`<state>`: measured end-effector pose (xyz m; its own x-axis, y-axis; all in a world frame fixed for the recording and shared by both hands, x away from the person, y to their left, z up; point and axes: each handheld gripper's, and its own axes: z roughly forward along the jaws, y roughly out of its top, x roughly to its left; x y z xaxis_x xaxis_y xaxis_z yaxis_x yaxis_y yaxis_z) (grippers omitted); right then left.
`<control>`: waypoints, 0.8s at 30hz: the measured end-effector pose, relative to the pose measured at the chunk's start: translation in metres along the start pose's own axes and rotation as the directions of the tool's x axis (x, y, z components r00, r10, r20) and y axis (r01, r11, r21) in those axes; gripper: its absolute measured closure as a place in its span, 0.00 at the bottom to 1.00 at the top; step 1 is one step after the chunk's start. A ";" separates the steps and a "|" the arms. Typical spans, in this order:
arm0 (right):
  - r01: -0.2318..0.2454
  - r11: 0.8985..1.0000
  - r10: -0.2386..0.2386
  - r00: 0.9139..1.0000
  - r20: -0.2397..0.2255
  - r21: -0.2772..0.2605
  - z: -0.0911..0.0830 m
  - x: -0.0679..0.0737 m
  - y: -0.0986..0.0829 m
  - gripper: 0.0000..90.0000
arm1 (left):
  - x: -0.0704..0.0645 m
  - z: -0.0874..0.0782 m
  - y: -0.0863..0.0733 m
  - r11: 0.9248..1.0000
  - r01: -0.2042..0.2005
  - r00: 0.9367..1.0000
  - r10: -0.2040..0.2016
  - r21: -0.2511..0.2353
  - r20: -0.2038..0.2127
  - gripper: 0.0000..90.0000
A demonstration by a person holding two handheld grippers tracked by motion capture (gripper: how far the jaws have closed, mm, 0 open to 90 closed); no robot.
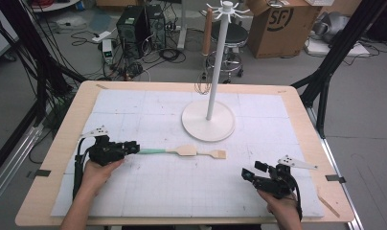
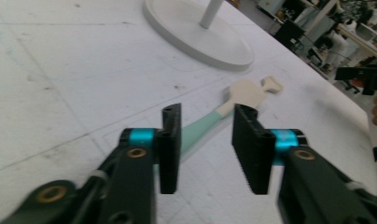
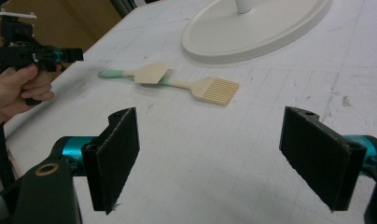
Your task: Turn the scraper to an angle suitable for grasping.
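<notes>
While the left gripper (image 1: 134, 147) lies low on the mat (image 1: 134, 191), its jaws stand parted on either side of the mint-green handle end of a spatula (image 1: 184, 150), not pinched on it; in the left gripper view the handle runs up between the two ribbed black pads toward the stand (image 2: 196, 35). The spatula lies flat just in front of the stand's round base, and a small wooden brush (image 1: 215, 154) lies across it, bristle end on the right. The left hand (image 1: 98, 172) grips its tool from behind, forearm angled in from the near edge, jaws aimed along the handle. The right gripper (image 1: 251, 171) rests well off from the stand near the front right corner, jaws spread wide and holding nothing, turned toward the utensils. The spatula has a pale flat blade and smooth green handle; the stand is white, a slim pole on a disc; the mat is white with a faint grid.
</notes>
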<state>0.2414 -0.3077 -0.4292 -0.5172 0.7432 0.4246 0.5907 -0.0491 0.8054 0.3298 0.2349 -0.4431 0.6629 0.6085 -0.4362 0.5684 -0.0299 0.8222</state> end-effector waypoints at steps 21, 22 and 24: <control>0.012 1.000 -0.012 1.000 -0.008 -0.007 0.001 0.002 0.001 0.21 | 0.012 0.008 -0.003 0.995 0.035 0.995 -0.027 0.090 -0.096 1.00; 0.012 1.000 -0.012 1.000 -0.010 -0.006 0.001 0.002 0.001 0.21 | 0.012 0.010 -0.002 0.992 0.032 0.995 -0.019 0.122 -0.101 1.00; 0.012 1.000 -0.012 1.000 -0.011 -0.002 0.002 0.003 0.001 0.21 | 0.012 0.015 0.000 0.986 0.016 0.993 0.004 0.169 -0.119 1.00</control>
<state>0.2416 -0.3046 -0.4275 -0.5312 0.7361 0.4195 0.5829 -0.0417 0.8115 0.3451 0.2300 -0.4539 0.6024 0.6984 -0.3864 0.6533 -0.1532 0.7414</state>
